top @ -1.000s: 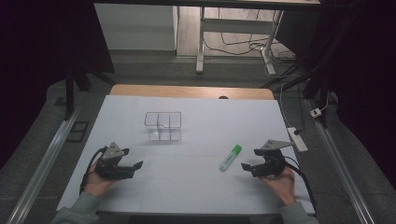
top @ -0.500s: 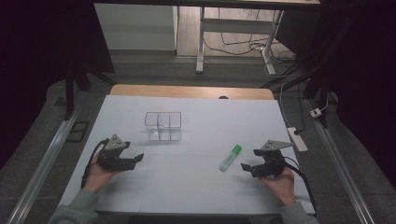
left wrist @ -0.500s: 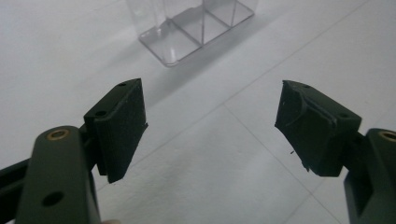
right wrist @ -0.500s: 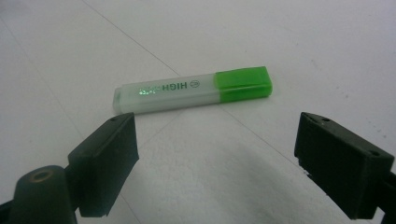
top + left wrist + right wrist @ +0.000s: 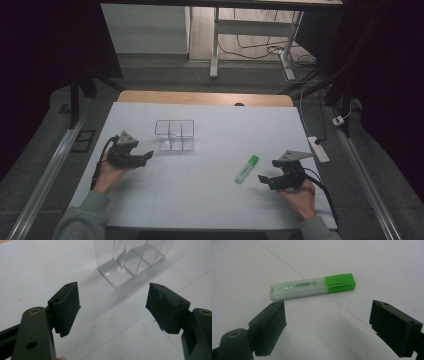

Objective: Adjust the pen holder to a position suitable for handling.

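Note:
A clear plastic organiser (image 5: 174, 135) with several compartments stands upright on the white table, and it looks empty. My left gripper (image 5: 146, 156) is open just left of it, jaws pointing at it; in the left gripper view the organiser (image 5: 131, 261) stands beyond the wide-apart jaws of the left gripper (image 5: 112, 307). A green-capped highlighter (image 5: 247, 168) lies flat at the right. My right gripper (image 5: 262, 179) is open a short way right of it. In the right gripper view the highlighter (image 5: 312, 286) lies crosswise ahead of the right gripper (image 5: 328, 320).
The white table sheet (image 5: 210, 205) ends at a wooden strip (image 5: 205, 98) at the far edge. A power strip (image 5: 318, 149) lies at the table's right edge. Metal rails run along both sides, and cables lie on the floor beyond.
My left gripper has moved forward and right, closer to the organiser. The right gripper has barely shifted.

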Tool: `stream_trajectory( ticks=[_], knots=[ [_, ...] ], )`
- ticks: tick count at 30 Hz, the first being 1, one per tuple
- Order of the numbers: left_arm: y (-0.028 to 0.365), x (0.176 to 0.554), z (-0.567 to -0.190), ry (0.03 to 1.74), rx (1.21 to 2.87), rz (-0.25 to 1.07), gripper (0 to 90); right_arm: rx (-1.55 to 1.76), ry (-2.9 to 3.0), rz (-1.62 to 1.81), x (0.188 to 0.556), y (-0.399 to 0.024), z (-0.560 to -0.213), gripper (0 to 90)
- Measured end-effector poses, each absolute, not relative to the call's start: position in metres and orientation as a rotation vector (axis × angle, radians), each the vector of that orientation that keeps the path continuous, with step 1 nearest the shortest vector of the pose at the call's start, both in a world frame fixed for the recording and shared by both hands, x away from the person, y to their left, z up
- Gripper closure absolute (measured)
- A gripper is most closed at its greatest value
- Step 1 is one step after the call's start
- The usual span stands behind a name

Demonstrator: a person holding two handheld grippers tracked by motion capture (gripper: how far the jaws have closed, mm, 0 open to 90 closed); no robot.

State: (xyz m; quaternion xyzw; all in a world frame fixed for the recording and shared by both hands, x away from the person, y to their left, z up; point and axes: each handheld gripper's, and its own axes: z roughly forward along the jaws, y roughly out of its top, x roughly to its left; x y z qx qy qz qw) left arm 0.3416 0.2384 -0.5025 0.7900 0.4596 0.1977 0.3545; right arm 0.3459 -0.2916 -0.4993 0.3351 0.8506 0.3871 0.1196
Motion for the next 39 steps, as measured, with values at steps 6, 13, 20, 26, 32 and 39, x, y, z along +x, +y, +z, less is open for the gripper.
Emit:
stream_trajectory(
  ticks=[6, 13, 20, 26, 32, 39],
  knots=[
    [0.239, 0.359, -0.508, 1.223, 2.046, 0.513, 27.6, 0.991, 2.485, 1.124, 0.346, -0.292, -0.499, 13.1],
    [0.241, 0.376, -0.514, 1.242, 2.024, 0.54, 31.2, 0.996, 2.48, 1.13, 0.347, -0.292, -0.499, 13.1],
    [0.241, 0.393, -0.521, 1.262, 2.036, 0.524, 41.2, 1.003, 2.475, 1.136, 0.347, -0.292, -0.499, 13.1],
    [0.238, 0.403, -0.529, 1.28, 2.061, 0.509, 67.6, 0.99, 2.483, 1.126, 0.346, -0.292, -0.5, 13.1],
    [0.24, 0.403, -0.53, 1.282, 2.053, 0.474, 89.0, 1.0, 2.479, 1.115, 0.346, -0.292, -0.5, 13.1],
    [0.234, 0.406, -0.534, 1.278, 2.066, 0.451, 89.1, 0.998, 2.48, 1.115, 0.346, -0.292, -0.5, 13.1]
  ],
)
